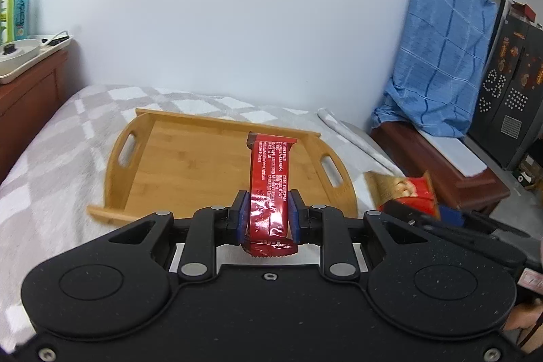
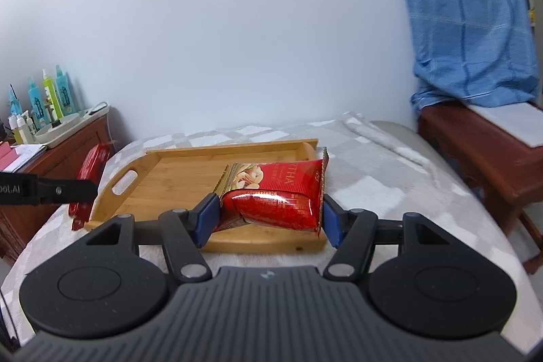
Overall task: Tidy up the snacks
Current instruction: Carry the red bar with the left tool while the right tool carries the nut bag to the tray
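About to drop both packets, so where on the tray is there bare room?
The whole tray floor shows bare wood, rim to rim between the two cut-out handles. Left gripper holds the red bar above its right half; right gripper holds the nut packet over the near edge. Nothing crowds it; blanket around is also free.

Glossy red foil wrapper (image 1: 269,189), smooth wooden tray (image 1: 190,165), fuzzy checked cloth blanket (image 1: 61,138).
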